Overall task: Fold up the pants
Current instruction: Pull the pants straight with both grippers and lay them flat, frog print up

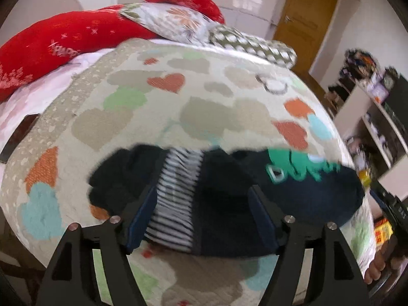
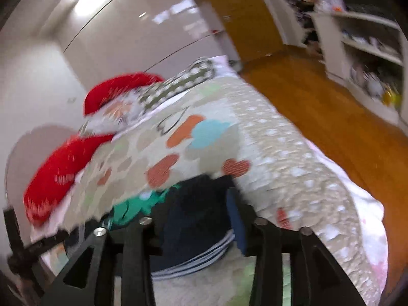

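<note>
Dark navy pants (image 1: 306, 191) with a striped waistband (image 1: 176, 199) and a green print (image 1: 301, 163) lie bunched on the heart-patterned quilt (image 1: 204, 89). My left gripper (image 1: 202, 192) hangs over them, jaws wide apart, with the waistband and dark cloth showing between the fingers; the pads do not press. In the right wrist view the pants (image 2: 193, 219) lie between the fingers of my right gripper (image 2: 196, 209), whose jaws stand apart with the striped band (image 2: 199, 257) below. The green print (image 2: 137, 206) is just to its left. Both views are blurred.
Red pillows (image 1: 63, 40) and patterned cushions (image 1: 178, 20) lie at the head of the bed. The quilt's edge (image 2: 344, 191) drops to a wooden floor (image 2: 318, 102). White shelves (image 2: 362, 51) with clutter stand past it. A hand (image 1: 382, 262) holds the other gripper at the right edge.
</note>
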`<state>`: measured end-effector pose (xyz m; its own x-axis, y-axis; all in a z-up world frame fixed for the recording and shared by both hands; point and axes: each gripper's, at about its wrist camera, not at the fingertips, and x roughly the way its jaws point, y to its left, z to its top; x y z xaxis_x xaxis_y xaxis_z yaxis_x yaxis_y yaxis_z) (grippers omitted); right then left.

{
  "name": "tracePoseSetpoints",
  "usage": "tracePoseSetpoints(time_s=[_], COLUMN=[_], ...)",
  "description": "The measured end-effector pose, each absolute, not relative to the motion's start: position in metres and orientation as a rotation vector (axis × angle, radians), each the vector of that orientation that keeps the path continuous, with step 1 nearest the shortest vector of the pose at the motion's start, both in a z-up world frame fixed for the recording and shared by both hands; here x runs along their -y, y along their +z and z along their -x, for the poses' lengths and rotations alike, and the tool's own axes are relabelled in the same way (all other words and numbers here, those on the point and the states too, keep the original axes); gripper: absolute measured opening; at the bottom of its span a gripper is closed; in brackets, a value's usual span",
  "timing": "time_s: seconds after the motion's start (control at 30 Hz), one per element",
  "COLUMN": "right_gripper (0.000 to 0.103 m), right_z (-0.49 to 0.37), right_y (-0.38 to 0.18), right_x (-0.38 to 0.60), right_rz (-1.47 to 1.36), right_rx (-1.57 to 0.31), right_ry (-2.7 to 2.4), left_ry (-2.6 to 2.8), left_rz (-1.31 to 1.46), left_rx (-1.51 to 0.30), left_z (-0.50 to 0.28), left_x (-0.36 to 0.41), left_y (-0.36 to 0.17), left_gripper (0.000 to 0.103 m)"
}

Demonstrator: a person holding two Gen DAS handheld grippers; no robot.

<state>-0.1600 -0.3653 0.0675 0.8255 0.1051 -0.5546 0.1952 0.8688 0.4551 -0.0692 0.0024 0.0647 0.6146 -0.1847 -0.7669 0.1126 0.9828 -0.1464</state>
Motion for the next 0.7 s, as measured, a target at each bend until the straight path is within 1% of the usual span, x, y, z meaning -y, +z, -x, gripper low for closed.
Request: tracePoseSetpoints(time_s=[0.13,0.2,0.27,0.37,0.47,0.5,0.53,0.57,0.6,0.7], right_gripper=[0.047,0.048,0.048,0.049,0.050,0.051,0.052,0.054,0.057,0.059], right_z=[0.152,0.146,0.143,0.152,0.159,0.160,0.164,0.166,0.169,0.174], right_y=[0.047,0.032,0.023,0.031,0.039,0.041,0.043,0.045,0.046,0.046], right_x=[0.337,0.333,0.332,0.333,0.334,0.334,0.333,0.333,0.331,0.329], right_rz=[-0.428,-0.413,-0.412,-0.410,-0.411,-0.410,-0.406,-0.402,-0.395,-0.386], right_rx=[-0.699,-0.771,-0.802,-0.758,-0.731,-0.725,-0.720,-0.719,-0.719,-0.723], right_ry=[-0.034,-0.048,-0.048,-0.048,-0.068,-0.071,-0.073,-0.074,-0.076,-0.078], left_ry=[-0.155,-0.139,-0.146,-0.160,-0.144,-0.142,-0.145,-0.149,-0.153,-0.160], left_rz=[0.034,0.010,0.015,0.031,-0.009,-0.026,-0.036,-0.046,-0.050,-0.077], left_rx=[-1.026,-1.043,-1.025,-0.984,-0.925,-0.905,-0.893,-0.881,-0.874,-0.857], left_z=[0.064,0.064,0.068,0.079,0.091,0.096,0.099,0.103,0.104,0.109], left_x=[0.013,0.016,0.016,0.016,0.021,0.024,0.026,0.029,0.031,0.038], left_y=[0.027,0.022,0.030,0.051,0.069,0.074,0.078,0.082,0.085,0.091], left_gripper=[0.073,0.073,0.073,0.073,0.073,0.074,0.078,0.079,0.079,0.079])
